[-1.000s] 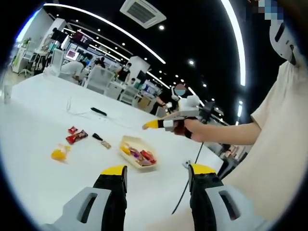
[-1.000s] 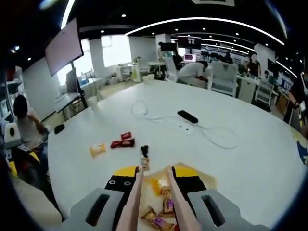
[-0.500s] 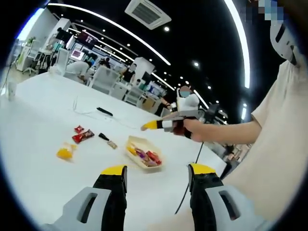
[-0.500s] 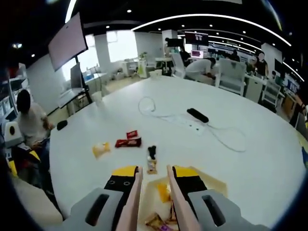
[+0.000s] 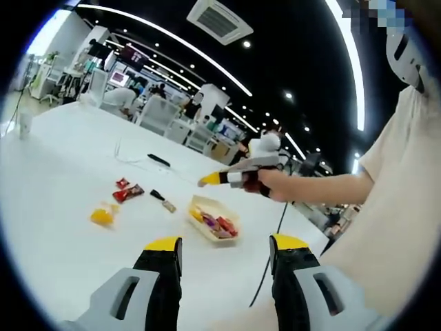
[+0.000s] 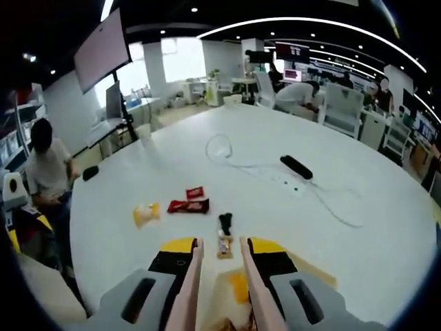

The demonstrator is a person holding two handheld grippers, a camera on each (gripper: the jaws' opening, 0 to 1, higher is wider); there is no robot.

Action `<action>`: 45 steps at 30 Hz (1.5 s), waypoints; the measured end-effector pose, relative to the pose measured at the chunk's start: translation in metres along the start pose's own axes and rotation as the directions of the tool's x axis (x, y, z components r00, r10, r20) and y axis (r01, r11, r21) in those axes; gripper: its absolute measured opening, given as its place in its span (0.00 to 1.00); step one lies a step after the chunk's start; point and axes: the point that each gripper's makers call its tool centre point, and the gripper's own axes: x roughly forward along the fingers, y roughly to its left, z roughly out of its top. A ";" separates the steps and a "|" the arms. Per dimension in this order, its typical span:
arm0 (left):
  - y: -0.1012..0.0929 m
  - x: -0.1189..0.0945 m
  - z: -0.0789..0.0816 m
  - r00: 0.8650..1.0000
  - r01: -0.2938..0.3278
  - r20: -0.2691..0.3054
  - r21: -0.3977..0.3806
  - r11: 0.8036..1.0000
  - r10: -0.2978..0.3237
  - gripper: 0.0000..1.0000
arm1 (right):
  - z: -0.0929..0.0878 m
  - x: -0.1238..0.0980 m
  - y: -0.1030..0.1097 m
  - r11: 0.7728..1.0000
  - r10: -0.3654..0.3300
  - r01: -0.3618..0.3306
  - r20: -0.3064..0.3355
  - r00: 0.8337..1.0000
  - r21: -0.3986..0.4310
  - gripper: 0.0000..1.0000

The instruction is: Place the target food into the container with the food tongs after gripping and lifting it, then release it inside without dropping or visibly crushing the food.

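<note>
Right gripper (image 6: 219,243) clamped on tongs (image 6: 187,289), now risen off tray (image 5: 216,222) — tips empty, next snack pending. Left gripper (image 5: 224,243) jaws apart, idle.

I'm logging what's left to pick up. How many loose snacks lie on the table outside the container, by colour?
Red wrappers: 2
Yellow packet: 1
Dark and tan bar: 1
Total: 4 loose on the table, beside the container.
</note>
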 end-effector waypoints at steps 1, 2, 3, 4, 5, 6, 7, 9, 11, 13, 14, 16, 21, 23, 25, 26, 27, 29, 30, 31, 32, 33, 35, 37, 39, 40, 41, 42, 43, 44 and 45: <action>0.001 -0.001 0.001 1.000 -0.003 0.002 -0.002 1.000 0.003 0.50 | 0.001 0.002 0.000 1.000 0.003 -0.003 0.000 1.000 -0.003 0.28; 0.002 -0.001 0.002 1.000 -0.006 0.005 -0.003 1.000 0.006 0.50 | 0.001 0.004 0.000 1.000 0.005 -0.005 -0.001 1.000 -0.006 0.28; 0.003 -0.002 0.002 1.000 -0.009 0.007 -0.005 1.000 0.009 0.50 | 0.001 0.006 0.000 1.000 0.007 -0.007 -0.004 1.000 -0.011 0.28; 0.005 -0.002 0.003 1.000 -0.013 0.009 -0.006 1.000 0.013 0.50 | 0.001 0.009 0.000 1.000 0.008 -0.008 -0.008 1.000 -0.016 0.28; 0.006 -0.002 0.004 1.000 -0.015 0.009 -0.006 1.000 0.015 0.50 | 0.001 0.012 -0.001 1.000 0.009 -0.009 -0.011 1.000 -0.020 0.28; 0.006 -0.003 0.004 1.000 -0.017 0.011 -0.007 1.000 0.017 0.50 | 0.000 0.016 -0.001 1.000 0.011 -0.012 -0.021 1.000 -0.022 0.28; 0.008 -0.003 0.004 1.000 -0.020 0.011 -0.010 1.000 0.020 0.50 | 0.001 0.017 0.002 1.000 0.017 -0.017 -0.030 0.999 -0.020 0.28; 0.009 -0.004 0.004 1.000 -0.021 0.011 -0.014 1.000 0.022 0.50 | 0.002 0.021 0.005 1.000 0.025 -0.026 -0.036 0.999 -0.018 0.28; 0.012 -0.004 0.002 1.000 -0.027 0.003 -0.019 0.999 0.027 0.50 | 0.002 0.027 0.007 0.999 0.035 -0.036 -0.045 0.998 -0.026 0.28; 0.013 -0.004 0.001 1.000 -0.028 -0.002 -0.021 0.999 0.028 0.50 | 0.003 0.030 0.007 0.999 0.041 -0.042 -0.046 0.998 -0.028 0.29; 0.014 -0.004 0.001 1.000 -0.031 -0.004 -0.022 0.999 0.031 0.50 | 0.003 0.033 0.007 0.998 0.041 -0.043 -0.050 0.998 -0.038 0.29; 0.016 -0.005 0.003 0.999 -0.035 -0.003 -0.025 0.999 0.035 0.50 | 0.003 0.037 0.007 0.998 0.045 -0.047 -0.057 0.997 -0.044 0.29; 0.021 -0.007 0.002 0.999 -0.050 0.000 -0.040 0.998 0.050 0.50 | 0.001 0.050 0.008 0.997 0.065 -0.068 -0.077 0.995 -0.039 0.29; 0.023 -0.008 0.001 0.999 -0.054 -0.005 -0.045 0.998 0.054 0.50 | -0.002 0.055 0.010 0.996 0.070 -0.076 -0.092 0.993 -0.055 0.29; 0.024 -0.009 0.000 0.998 -0.059 -0.008 -0.042 0.997 0.058 0.50 | -0.004 0.059 0.011 0.995 0.074 -0.080 -0.102 0.992 -0.055 0.29; 0.024 -0.009 0.000 0.998 -0.060 -0.011 -0.039 0.997 0.060 0.50 | -0.005 0.062 0.011 0.995 0.076 -0.082 -0.106 0.992 -0.060 0.29; 0.024 -0.009 0.001 0.998 -0.061 -0.012 -0.040 0.997 0.060 0.50 | -0.005 0.064 0.012 0.994 0.080 -0.087 -0.112 0.991 -0.063 0.29; 0.026 -0.009 0.002 0.998 -0.062 -0.013 -0.040 0.997 0.062 0.50 | -0.006 0.068 0.013 0.992 0.086 -0.096 -0.119 0.989 -0.081 0.29; 0.028 -0.009 0.005 0.998 -0.065 -0.012 -0.039 0.997 0.065 0.50 | -0.006 0.070 0.012 0.992 0.086 -0.097 -0.120 0.989 -0.084 0.29; 0.029 -0.009 0.006 0.998 -0.067 -0.010 -0.038 0.997 0.066 0.50 | -0.006 0.072 0.011 0.992 0.091 -0.101 -0.122 0.988 -0.081 0.29; 0.029 -0.009 0.006 0.998 -0.067 -0.010 -0.039 0.997 0.067 0.50 | -0.006 0.074 0.010 0.992 0.092 -0.102 -0.125 0.988 -0.078 0.29; 0.030 -0.009 0.008 0.998 -0.067 -0.008 -0.043 0.997 0.067 0.49 | -0.006 0.075 0.009 0.992 0.089 -0.100 -0.127 0.988 -0.079 0.29; 0.031 -0.008 0.008 0.998 -0.061 -0.012 -0.047 0.997 0.060 0.48 | -0.007 0.078 0.008 0.992 0.087 -0.098 -0.133 0.987 -0.076 0.29; 0.032 -0.006 0.006 0.998 -0.060 -0.019 -0.048 0.997 0.059 0.48 | -0.009 0.083 0.008 0.993 0.092 -0.102 -0.141 0.986 -0.067 0.29; 0.033 -0.006 0.006 0.998 -0.059 -0.021 -0.051 0.997 0.058 0.48 | -0.010 0.085 0.009 0.992 0.093 -0.104 -0.144 0.985 -0.069 0.29; 0.034 -0.006 0.005 0.998 -0.061 -0.023 -0.055 0.997 0.060 0.48 | -0.010 0.086 0.011 0.992 0.093 -0.105 -0.149 0.984 -0.075 0.29; 0.035 -0.005 0.005 0.998 -0.062 -0.023 -0.061 0.996 0.061 0.48 | -0.010 0.089 0.010 0.991 0.097 -0.109 -0.149 0.984 -0.076 0.29; 0.035 -0.005 0.005 0.998 -0.062 -0.021 -0.064 0.996 0.060 0.48 | -0.010 0.090 0.009 0.991 0.098 -0.110 -0.148 0.984 -0.076 0.29; 0.036 -0.004 0.005 0.998 -0.059 -0.019 -0.074 0.996 0.058 0.48 | -0.009 0.092 0.010 0.991 0.097 -0.109 -0.148 0.984 -0.077 0.29; 0.036 -0.005 0.005 0.998 -0.060 -0.020 -0.073 0.996 0.059 0.48 | -0.009 0.093 0.011 0.991 0.095 -0.107 -0.152 0.984 -0.076 0.29; 0.036 -0.005 0.005 0.998 -0.061 -0.021 -0.072 0.996 0.059 0.48 | -0.008 0.093 0.012 0.991 0.094 -0.107 -0.152 0.984 -0.077 0.29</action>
